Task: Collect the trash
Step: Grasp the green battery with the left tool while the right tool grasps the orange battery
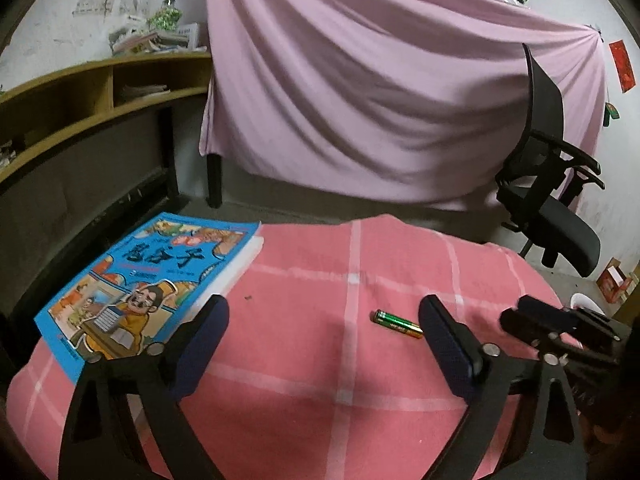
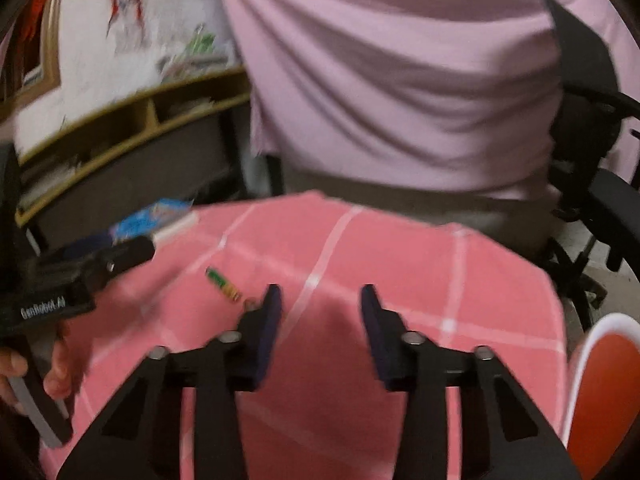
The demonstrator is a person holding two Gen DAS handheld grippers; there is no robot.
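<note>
A green and gold battery [image 1: 398,323] lies on its side on the table [image 1: 304,360], which is covered by a pink checked cloth, about midway between the left and right edges. The left tongs [image 1: 324,320] are open wide above the cloth, the battery just inside their right finger, untouched. The right tongs [image 2: 321,300] are part open with nothing between them; the battery [image 2: 224,285] sits just left of them. A blue picture book [image 1: 148,284] rests at the table's far left corner.
</note>
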